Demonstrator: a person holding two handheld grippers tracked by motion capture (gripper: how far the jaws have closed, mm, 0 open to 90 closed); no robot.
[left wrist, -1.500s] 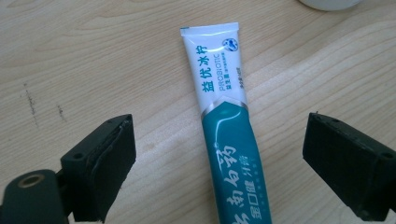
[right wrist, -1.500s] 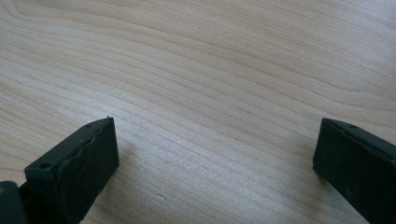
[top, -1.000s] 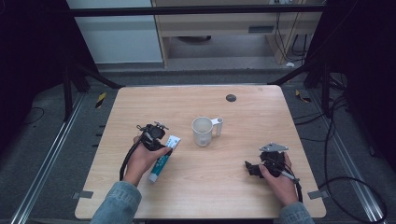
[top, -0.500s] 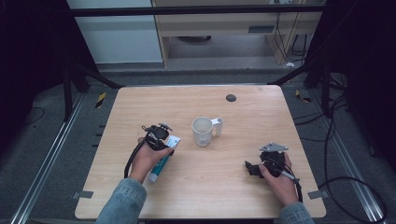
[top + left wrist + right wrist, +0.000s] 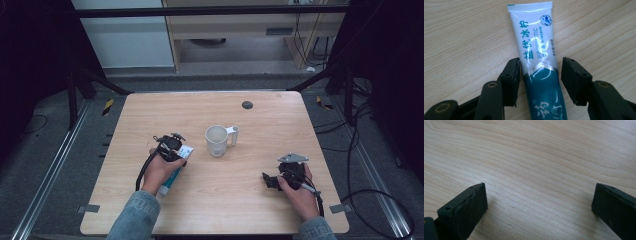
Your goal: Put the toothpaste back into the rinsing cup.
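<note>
Toothpaste tube lying flat on the counter, left of the mug, its long axis running between the jaws of my left claw, which have just been closing yet remain apart, while my right claw gapes idle.

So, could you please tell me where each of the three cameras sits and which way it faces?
High view: fixed above the person's side, facing forward and down on the table; forearms, left hand-held gripper, right hand-held gripper, mug.
Left gripper view: rides the left hand-held gripper, looking down along its jaws, which have just been closing round the toothpaste tube; a gap remains at one pad.
Right gripper view: rides the right hand-held gripper, facing bare wood between wide jaws.
Shared: the tube in the high and left views.
</note>
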